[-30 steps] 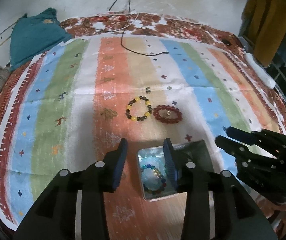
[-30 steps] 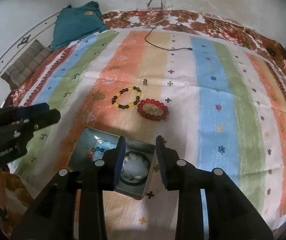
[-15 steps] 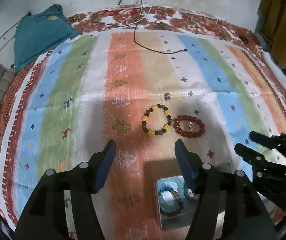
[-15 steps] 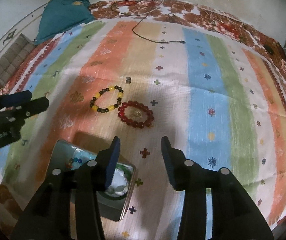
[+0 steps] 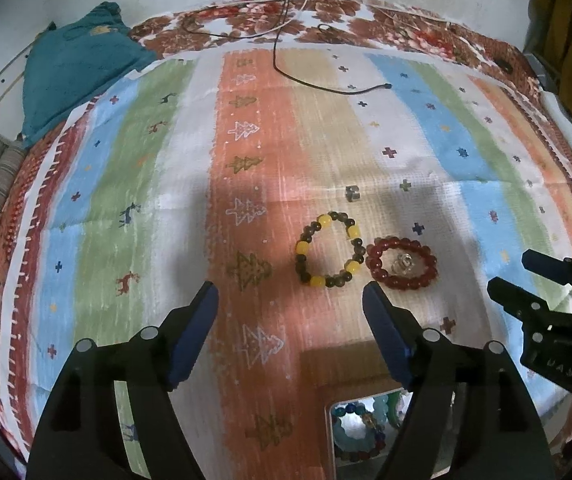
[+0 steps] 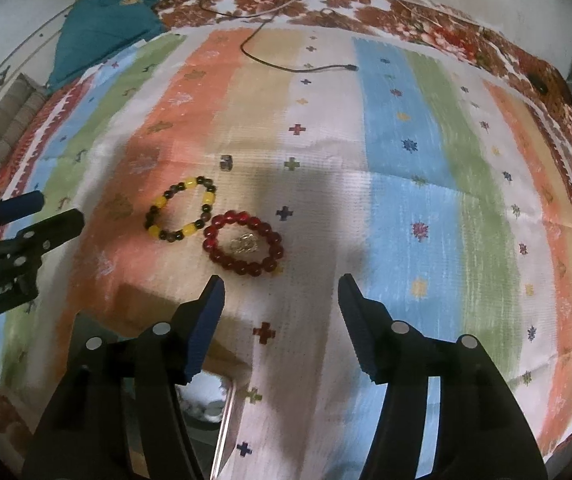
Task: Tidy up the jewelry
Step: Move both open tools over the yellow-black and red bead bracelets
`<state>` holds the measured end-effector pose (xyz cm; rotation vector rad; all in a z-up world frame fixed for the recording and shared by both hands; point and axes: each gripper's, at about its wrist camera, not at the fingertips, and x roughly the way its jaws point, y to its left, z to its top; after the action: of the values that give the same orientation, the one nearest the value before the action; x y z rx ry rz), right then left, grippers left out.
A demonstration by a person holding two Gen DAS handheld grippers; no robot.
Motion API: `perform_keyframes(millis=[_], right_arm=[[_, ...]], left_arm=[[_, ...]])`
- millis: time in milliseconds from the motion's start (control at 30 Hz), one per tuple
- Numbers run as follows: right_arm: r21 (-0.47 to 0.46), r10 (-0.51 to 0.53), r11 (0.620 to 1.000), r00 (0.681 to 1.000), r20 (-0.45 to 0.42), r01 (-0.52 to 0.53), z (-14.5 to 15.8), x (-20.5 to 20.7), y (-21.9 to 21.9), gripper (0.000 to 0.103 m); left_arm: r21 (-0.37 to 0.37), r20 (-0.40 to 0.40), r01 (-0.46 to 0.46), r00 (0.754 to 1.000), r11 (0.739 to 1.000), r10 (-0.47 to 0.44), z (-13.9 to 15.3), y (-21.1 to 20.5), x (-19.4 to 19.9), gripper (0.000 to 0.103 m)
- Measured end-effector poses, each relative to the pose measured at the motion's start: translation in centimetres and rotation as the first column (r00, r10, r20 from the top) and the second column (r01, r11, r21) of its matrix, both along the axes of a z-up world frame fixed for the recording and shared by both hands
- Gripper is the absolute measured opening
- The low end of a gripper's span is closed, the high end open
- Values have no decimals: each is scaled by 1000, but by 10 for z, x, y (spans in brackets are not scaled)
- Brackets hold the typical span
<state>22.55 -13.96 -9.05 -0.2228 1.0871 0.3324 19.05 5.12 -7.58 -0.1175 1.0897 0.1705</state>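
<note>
1. Left tool [image 5: 290,312] is spread wide and carrying nothing, hovering over the striped bedspread [image 5: 438,136] with the yellow-and-dark bracelet [image 5: 329,251] just ahead, between its fingers' line of sight.
2. Right tool [image 6: 279,298] is likewise spread and empty; the red bracelet [image 6: 244,248] sits just ahead and slightly left of its gap.
3. The two bracelets lie side by side on the bed, touching or nearly so. Inside the red loop there's a small clear trinket [image 6: 243,243]; I can't make out what it is.
4. The tin box [image 5: 342,432] is close under my left tool at the bottom edge, already holding beaded pieces. From the right wrist view I catch only a corner of it behind the left finger.
5. My read: next comes a pick, and either bracelet is in reach. I'd take the red one with the right tool, coming down over its far-right arc, away from the yellow neighbour.
6. To do it well: straddle one bead strand, not the whole loop, and close gently so the beads don't squirt out.
7. Risk as I judge it: dragging the second bracelet along, or scooping that trinket. A small dark bead [image 5: 352,192] sits apart, farther up the bed, for later.
</note>
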Motion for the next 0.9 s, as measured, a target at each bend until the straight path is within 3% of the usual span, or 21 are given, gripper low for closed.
perform_keyframes(millis=[400, 900], right_arm=[[-30, -1, 1000, 998, -55, -1, -22, 25, 7, 59], [-54, -12, 999, 992, -124, 5, -56, 58, 14, 59]], left_arm=[[-23, -64, -32, 997, 999, 31, -27, 13, 28, 76], [-6, -133, 13, 991, 1000, -14, -63, 12, 60, 75]])
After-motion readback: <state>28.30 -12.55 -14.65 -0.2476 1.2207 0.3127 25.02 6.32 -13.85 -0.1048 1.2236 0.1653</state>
